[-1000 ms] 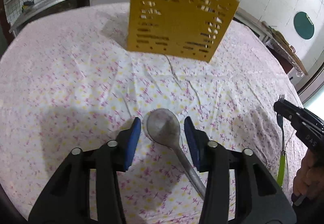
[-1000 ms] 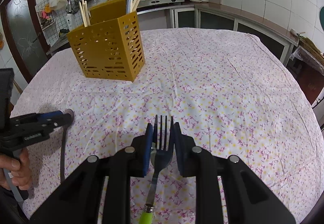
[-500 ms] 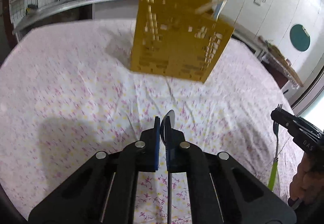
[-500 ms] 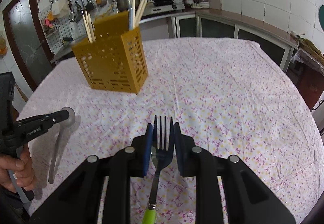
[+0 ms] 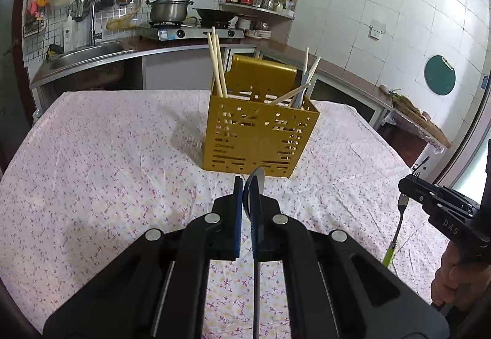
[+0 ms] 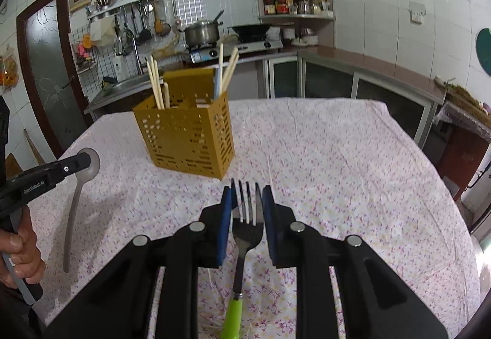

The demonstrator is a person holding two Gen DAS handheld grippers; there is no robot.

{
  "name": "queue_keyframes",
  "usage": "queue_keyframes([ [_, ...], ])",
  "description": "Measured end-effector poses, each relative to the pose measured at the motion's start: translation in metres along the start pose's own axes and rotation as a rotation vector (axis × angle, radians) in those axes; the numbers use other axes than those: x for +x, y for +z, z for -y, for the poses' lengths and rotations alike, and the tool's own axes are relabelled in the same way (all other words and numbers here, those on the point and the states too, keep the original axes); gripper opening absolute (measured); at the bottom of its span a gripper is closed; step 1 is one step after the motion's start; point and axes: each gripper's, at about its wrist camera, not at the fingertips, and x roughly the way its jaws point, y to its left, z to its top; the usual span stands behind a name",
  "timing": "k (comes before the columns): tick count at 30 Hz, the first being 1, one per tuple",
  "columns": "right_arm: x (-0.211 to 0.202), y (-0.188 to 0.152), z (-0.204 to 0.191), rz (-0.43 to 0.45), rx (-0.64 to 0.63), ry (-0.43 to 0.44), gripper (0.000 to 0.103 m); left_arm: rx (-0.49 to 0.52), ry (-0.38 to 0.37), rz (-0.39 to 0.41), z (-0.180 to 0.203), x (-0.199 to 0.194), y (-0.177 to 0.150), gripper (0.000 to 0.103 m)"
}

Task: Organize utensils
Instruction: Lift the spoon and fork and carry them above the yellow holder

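My left gripper [image 5: 248, 196] is shut on the bowl of a grey metal spoon [image 5: 256, 185], held edge-on above the tablecloth with its handle hanging down; from the right wrist view the spoon [image 6: 72, 210] dangles from that gripper [image 6: 83, 162]. My right gripper [image 6: 246, 201] is shut on the head of a fork [image 6: 245, 231] with a green handle, seen from the left wrist view as the fork [image 5: 397, 225] under the right gripper [image 5: 408, 184]. A yellow perforated utensil holder [image 5: 260, 136] [image 6: 187, 136] stands ahead on the table, with chopsticks [image 5: 216, 63] in it.
The round table carries a white floral cloth [image 5: 92, 155] [image 6: 337, 155]. Behind it run a kitchen counter with a sink [image 5: 89, 53], a stove with a pot [image 5: 168, 9] and a corner shelf [image 5: 260, 4]. A person's hand [image 6: 18, 250] grips the left tool.
The left gripper shut on the spoon's bowl and lifted it off the cloth. Both grippers rose with their utensils, and the view tilted up toward the holder and counter.
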Motion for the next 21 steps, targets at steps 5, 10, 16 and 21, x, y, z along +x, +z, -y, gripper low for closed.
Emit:
queue_keyframes([
  [5,-0.012,0.004,-0.002,0.032,0.001,0.009,0.02,-0.001,-0.006,0.013,0.001,-0.01,-0.001,0.003],
  [10,-0.017,0.001,-0.001,0.039,0.002,0.013,0.02,-0.004,-0.008,0.009,0.0,-0.012,-0.005,0.003],
  [16,-0.025,0.0,-0.006,0.053,-0.009,0.007,0.019,-0.011,-0.008,0.019,-0.002,-0.015,-0.005,0.003],
  [21,-0.03,0.0,-0.007,0.061,-0.002,0.008,0.019,-0.013,-0.009,0.022,-0.002,-0.017,-0.004,0.003],
])
